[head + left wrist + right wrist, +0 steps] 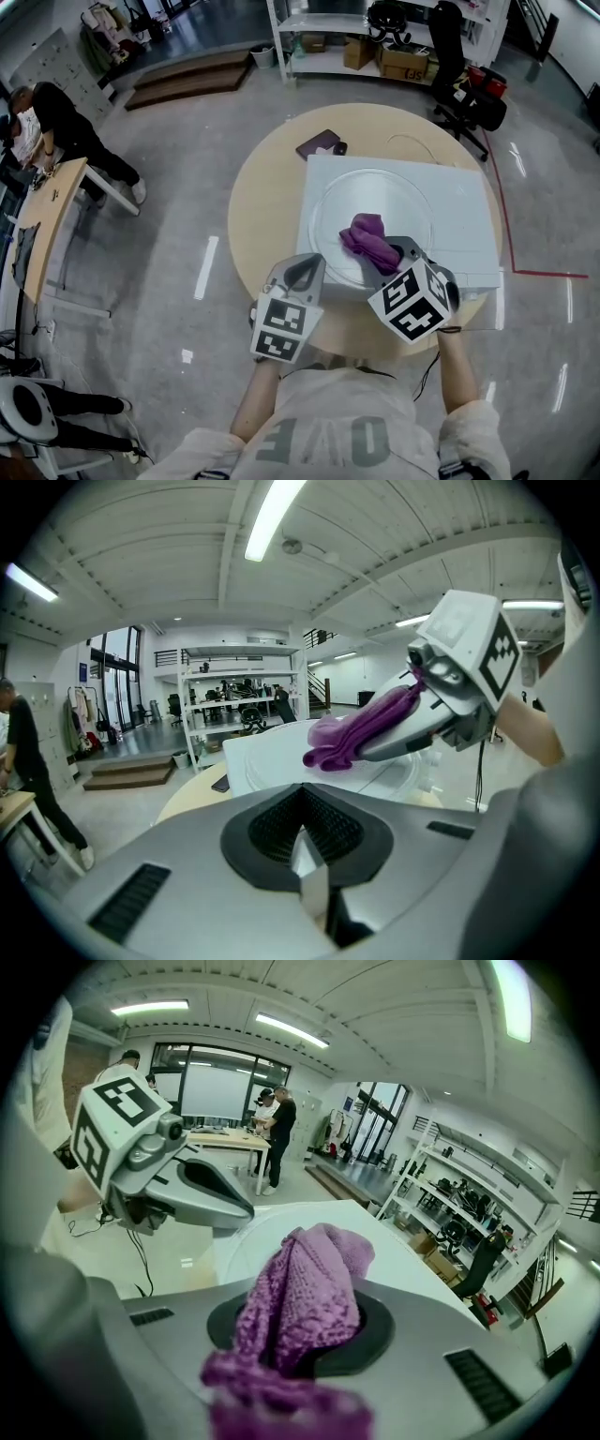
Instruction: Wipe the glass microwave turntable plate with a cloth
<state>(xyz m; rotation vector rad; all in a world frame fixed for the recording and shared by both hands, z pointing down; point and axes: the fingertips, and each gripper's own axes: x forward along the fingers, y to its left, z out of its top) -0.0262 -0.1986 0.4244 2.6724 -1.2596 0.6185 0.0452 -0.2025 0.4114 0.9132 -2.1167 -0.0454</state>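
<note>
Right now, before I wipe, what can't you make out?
- Whether cloth touches glass plate: head view too steep, left gripper view unclear.
- Plate's near rim: head view, partly behind left hand-held gripper and right hand-held gripper.
- Smears on the glass: too faint, every view.

The person wears a pale T-shirt (347,433) with short sleeves and big faded letters on it. The left hand-held gripper (305,269) and the right hand-held gripper (401,251) each have a smooth grey shell, a dark ribbed hollow, and a cube (283,328) with black and white squares. A thin black cable (432,361) runs by the right arm.
</note>
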